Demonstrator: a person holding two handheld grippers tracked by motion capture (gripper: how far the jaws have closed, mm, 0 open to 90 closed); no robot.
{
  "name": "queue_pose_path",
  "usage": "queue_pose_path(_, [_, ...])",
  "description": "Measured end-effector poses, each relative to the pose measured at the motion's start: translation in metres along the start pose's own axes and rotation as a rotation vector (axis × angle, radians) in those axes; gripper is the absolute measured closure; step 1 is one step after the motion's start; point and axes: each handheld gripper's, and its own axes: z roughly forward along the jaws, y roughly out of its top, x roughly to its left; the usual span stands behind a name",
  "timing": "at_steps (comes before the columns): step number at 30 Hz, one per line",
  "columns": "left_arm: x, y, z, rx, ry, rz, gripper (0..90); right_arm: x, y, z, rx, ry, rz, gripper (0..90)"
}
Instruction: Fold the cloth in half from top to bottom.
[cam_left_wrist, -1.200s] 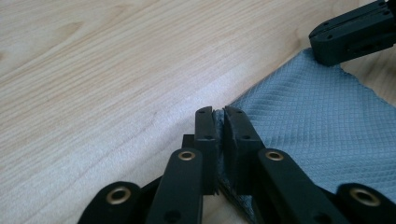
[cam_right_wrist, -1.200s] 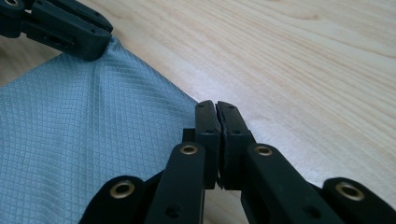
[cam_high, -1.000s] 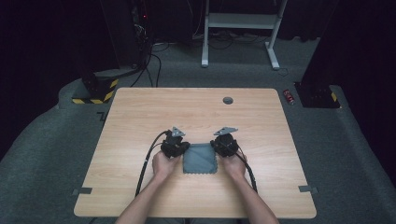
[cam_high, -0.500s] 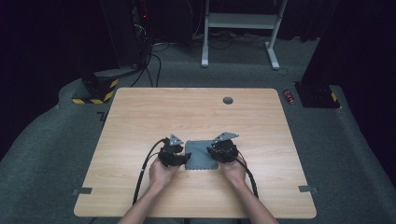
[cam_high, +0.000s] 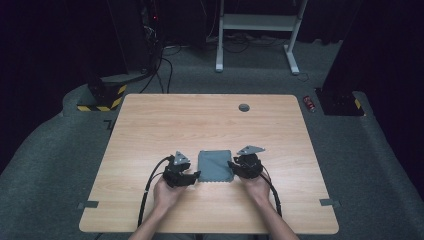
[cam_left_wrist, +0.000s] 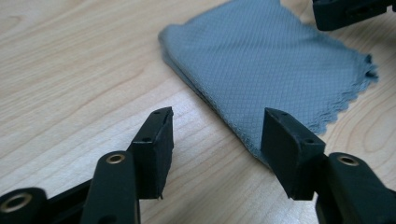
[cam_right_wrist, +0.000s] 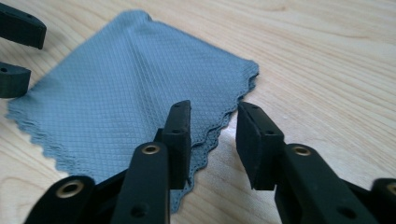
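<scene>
Item: grey cloth (cam_high: 215, 166), folded, flat on counter (cam_high: 150, 125), lower centre of high view, between both hands.

Cloth cond.: two+ layers; scalloped edge faces the person, lower side of frame. Fold line runs along its left side in left gripper view (cam_left_wrist: 205, 93).

Left gripper (cam_high: 192, 176): at cloth's lower-left corner. Its jaws have just been opening; now wide apart, holding nothing. In left gripper view one of the fingers (cam_left_wrist: 154, 149) sits over bare wood, other over cloth edge.

Right gripper (cam_high: 234, 167): at cloth's lower-right corner. Its jaws have just been opening too; gap moderate, nothing gripped. In right gripper view scalloped corner (cam_right_wrist: 224, 116) lies under the gap, not pinched.

Step, judged: release after a fold; cloth let go, lies settled.

Handling notes: back both grippers off level w/o dragging corners, else layers slip. For any next fold, take both near corners evenly, catch all layers, lift just clear of counter, carry both sides at same pace so edges match.

Other: small dark disc (cam_high: 244, 107) at counter's upper right, well apart from the work.
</scene>
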Motion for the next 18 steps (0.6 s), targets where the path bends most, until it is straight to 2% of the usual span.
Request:
queue_pose_path(4, [0.007,-0.002,-0.01,-0.044,-0.014,-0.023,42.6,-0.006,-0.003,-0.011,-0.033,0.008,0.035,62.1])
queue_pose_path(8, [0.014,-0.003,-0.019,-0.08,-0.012,-0.035,42.0,-0.011,-0.006,-0.023,-0.067,-0.005,0.055,60.3])
queue_pose_path(18, [0.033,-0.016,-0.04,-0.142,-0.004,-0.105,40.6,-0.026,-0.02,-0.05,-0.12,-0.036,0.109,57.2])
